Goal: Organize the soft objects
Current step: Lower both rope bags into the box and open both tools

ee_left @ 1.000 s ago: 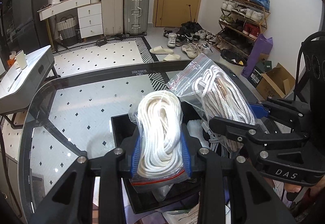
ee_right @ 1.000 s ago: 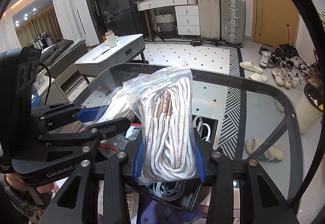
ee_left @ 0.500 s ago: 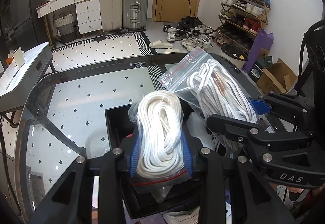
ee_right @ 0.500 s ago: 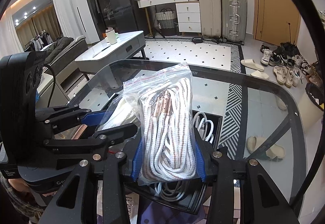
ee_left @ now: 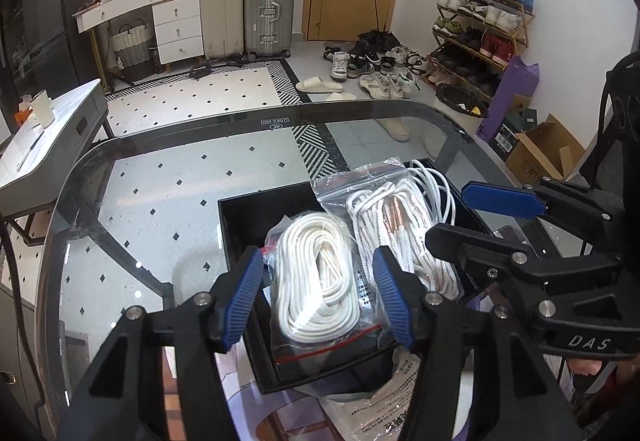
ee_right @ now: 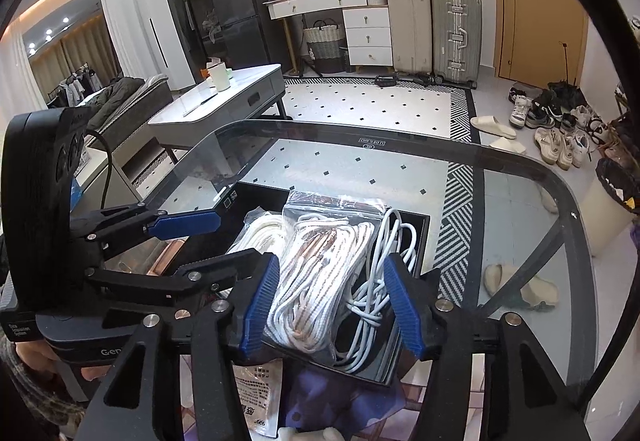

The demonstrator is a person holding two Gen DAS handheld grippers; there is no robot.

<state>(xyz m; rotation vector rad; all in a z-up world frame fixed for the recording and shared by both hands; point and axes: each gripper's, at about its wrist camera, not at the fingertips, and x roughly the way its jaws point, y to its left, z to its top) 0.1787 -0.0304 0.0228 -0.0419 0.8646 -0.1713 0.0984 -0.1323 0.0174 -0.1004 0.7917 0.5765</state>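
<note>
the bag of plain white rope (ee_left: 318,277) lies in the black tray (ee_left: 256,217), a clear zip bag with a red seal line at its near end, and it sits between the jaws of the left gripper (ee_left: 318,295), whose blue pads stand spread on either side of it with a gap showing at each side, so nothing is pinched there. just beside it, toward the right side of the tray, lies the bag of white rope with copper-coloured tips (ee_right: 316,277), its top edge leaning toward the far wall of the tray; it overlaps the plain bag's right edge in the left wrist view. the right gripper (ee_right: 330,301) hangs over this second bag with its jaws also spread wide, the left pad close against the bag's side and the right pad well clear, over a loose white cable (ee_right: 384,277) coiled in the tray's right end. whether the pads touch the plastic cannot be told. the tray rests on the glass table (ee_left: 160,181), near its front edge, with a printed white packet (ee_left: 384,405) lying just in front of the tray and partly under its near wall. through the glass the patterned floor shows, and beyond the table stand two suitcases (ee_left: 248,9) against the back wall and a shoe rack (ee_left: 480,25) to the right.
</note>
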